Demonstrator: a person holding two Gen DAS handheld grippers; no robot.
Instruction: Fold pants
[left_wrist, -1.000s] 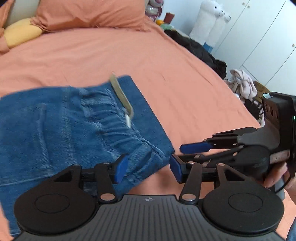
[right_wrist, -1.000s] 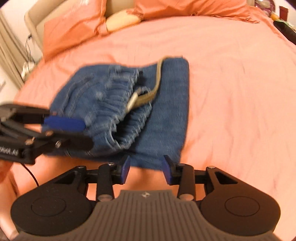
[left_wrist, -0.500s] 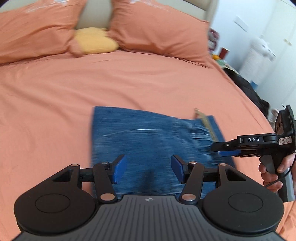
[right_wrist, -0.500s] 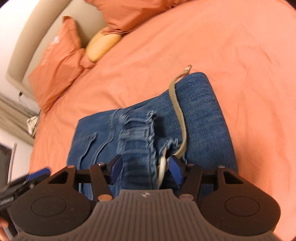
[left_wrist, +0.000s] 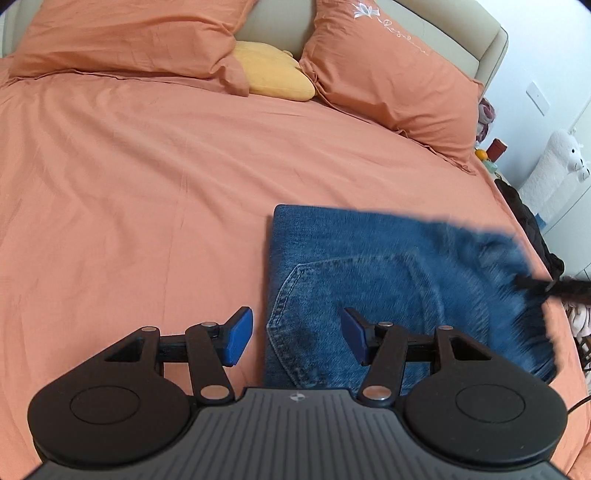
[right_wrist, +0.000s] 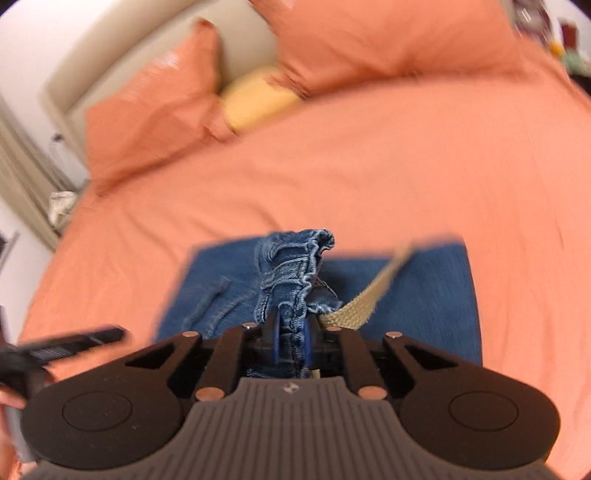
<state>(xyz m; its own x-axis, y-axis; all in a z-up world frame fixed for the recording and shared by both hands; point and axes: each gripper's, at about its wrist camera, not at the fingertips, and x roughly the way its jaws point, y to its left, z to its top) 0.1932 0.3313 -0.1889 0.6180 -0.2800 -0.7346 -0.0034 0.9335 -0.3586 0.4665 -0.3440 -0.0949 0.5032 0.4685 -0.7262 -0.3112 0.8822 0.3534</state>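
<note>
My right tool (right_wrist: 291, 345) clenched on gathered waistband of jeans (right_wrist: 424, 295), bunch standing up between pads. Tan belt (right_wrist: 364, 302) trailing right of grip. My left tool (left_wrist: 297, 334) released, fingers spread, hovering over left edge of jeans (left_wrist: 388, 280), back pocket showing. Jeans folded, lying on orange bed (left_wrist: 129, 184). Far back: orange pillows (left_wrist: 388, 70), yellow cushion (left_wrist: 273, 74) between them.

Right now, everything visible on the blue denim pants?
The folded blue denim pants lie flat on the orange bedsheet, a stitched back pocket facing up. The right gripper is shut on the gathered elastic waistband, lifting it. A tan woven belt trails from the waistband. The left gripper is open, not gripping.
</note>
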